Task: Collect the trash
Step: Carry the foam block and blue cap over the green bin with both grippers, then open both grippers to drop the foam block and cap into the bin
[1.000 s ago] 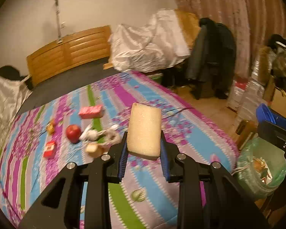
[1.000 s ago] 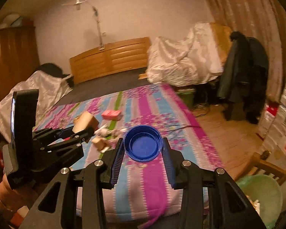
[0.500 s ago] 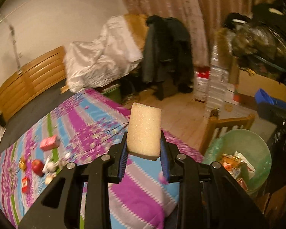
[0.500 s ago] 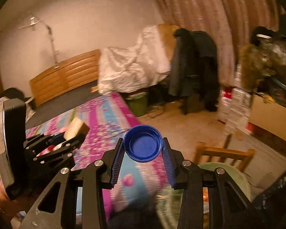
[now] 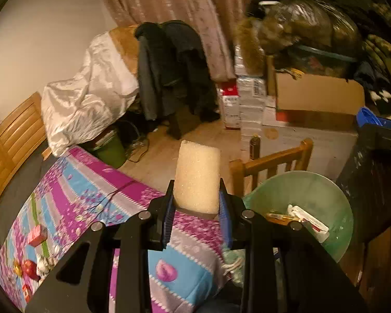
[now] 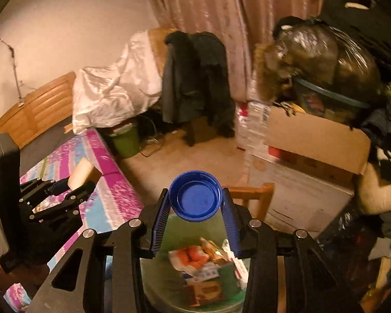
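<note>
2 tools, 1 sponge, 1 blue cap, 1 trash bin, 1 apple.

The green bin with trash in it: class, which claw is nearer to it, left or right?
Right. The right claw, gripping a blue cap, sits directly above the green bin. The left claw, holding a sponge, is above the bedspread, beside the bin.

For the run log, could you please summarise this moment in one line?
left gripper: shut on sponge | right gripper: shut on blue cap | green bin: below cap, holds wrappers
</note>
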`<state>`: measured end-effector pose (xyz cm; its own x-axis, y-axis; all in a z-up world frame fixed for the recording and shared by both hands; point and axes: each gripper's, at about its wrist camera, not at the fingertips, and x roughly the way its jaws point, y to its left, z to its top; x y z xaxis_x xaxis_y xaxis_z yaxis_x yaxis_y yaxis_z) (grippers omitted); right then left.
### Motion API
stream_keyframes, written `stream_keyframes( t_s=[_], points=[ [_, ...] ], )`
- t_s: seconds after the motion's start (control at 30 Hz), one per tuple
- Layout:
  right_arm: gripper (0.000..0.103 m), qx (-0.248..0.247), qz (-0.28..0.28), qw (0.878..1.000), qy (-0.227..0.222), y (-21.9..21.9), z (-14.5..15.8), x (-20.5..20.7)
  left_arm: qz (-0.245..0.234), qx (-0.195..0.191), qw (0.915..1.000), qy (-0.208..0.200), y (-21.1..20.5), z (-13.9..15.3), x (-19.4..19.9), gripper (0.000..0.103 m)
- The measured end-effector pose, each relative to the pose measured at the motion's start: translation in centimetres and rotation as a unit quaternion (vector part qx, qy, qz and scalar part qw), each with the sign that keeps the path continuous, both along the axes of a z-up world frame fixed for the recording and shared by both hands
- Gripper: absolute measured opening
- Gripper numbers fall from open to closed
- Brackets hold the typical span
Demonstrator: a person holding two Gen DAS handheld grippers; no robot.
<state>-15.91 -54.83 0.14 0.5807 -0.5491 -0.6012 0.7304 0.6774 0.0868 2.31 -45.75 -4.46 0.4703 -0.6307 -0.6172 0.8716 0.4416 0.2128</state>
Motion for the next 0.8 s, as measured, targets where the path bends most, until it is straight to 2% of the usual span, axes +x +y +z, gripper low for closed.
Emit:
stream_keyframes(
  t_s=[0.27,0.53,0.8],
  points=[
    [0.041,0.013,-0.012,1.0,0.018,-1.1,-1.9,-1.0,-0.028,0.024,0.9993,-0.002,-2.3,-1.5,-1.8,0.028],
    [0.041,0.032,-0.018,0.999,0.025,-1.6,-3.6,-1.2,-0.038,0.043,0.9983,0.01,-3.1,-2.8,-1.9,0.028],
    [0.041,0.061,-0.013,0.998,0.025,-2.3,-5.3,-1.4,-0.101,0.041,0.9903,0.086,-3.4,-3.9,-1.7,0.028]
  ],
)
